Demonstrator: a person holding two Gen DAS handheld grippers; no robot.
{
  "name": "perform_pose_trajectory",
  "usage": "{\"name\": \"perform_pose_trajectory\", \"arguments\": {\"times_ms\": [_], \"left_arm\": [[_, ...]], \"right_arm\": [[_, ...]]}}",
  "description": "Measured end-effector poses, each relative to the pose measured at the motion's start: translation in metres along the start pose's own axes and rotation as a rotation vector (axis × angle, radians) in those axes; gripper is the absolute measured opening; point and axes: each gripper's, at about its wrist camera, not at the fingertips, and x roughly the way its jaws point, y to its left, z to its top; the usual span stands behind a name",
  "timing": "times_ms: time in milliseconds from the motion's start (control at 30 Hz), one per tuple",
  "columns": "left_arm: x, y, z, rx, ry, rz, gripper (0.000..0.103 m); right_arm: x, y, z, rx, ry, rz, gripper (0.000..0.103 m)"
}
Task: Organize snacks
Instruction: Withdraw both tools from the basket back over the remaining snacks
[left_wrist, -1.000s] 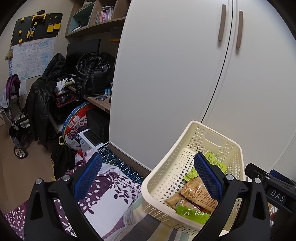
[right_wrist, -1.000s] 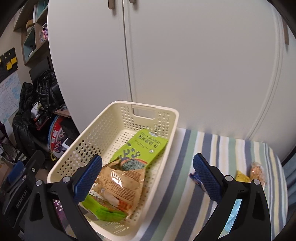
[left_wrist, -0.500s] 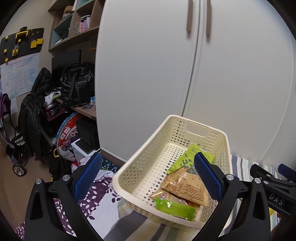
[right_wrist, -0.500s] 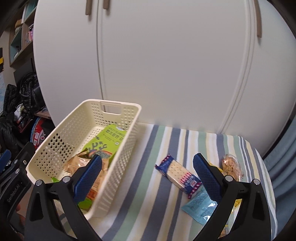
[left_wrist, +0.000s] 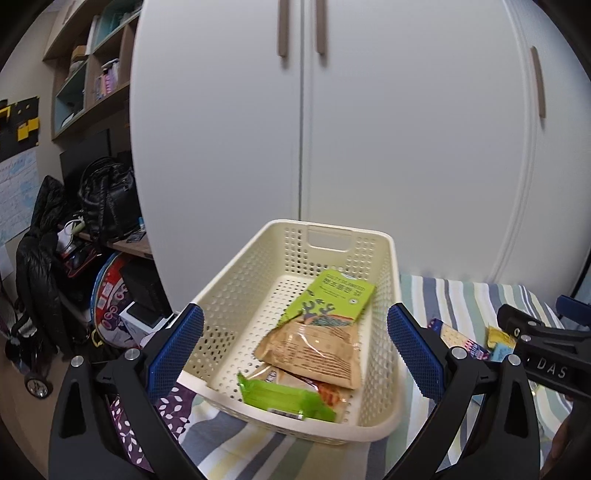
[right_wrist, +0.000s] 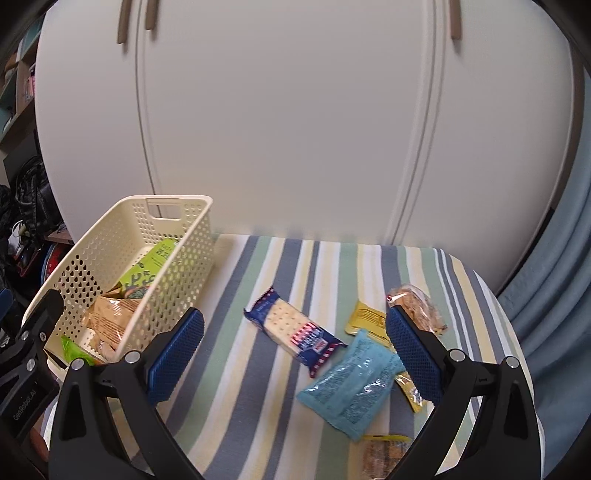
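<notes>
At nine o'clock on the striped surface (right_wrist: 258, 369), the cream basket (right_wrist: 177, 258) holds a green packet (left_wrist: 338, 297), tan packet (left_wrist: 314, 350) and lime wrapper (left_wrist: 284, 397). At three o'clock lie a cracker pack (right_wrist: 295, 328) and blue pouch (right_wrist: 351, 387). Left claw (left_wrist: 295, 349) and right claw (right_wrist: 295, 354) gape empty.

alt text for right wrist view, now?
Open right gripper hovers over a striped cloth with loose snacks: a cracker pack and a blue packet. A cream basket holding snacks sits left.

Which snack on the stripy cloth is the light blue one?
The crinkly light blue packet, lying nearest the right tongs. The cracker pack beside it is dark blue, and the others are yellow or brown.
</notes>
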Motion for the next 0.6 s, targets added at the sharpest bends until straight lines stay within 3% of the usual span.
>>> {"name": "perform_pose_trajectory", "arguments": {"times_ms": [600], "left_arm": [[-0.01, -0.064, -0.021, 0.218, -0.014, -0.083, 0.101]], "right_arm": [[0.011, -0.076, -0.019, 0.061, 0.028, -0.098, 0.098]]}}
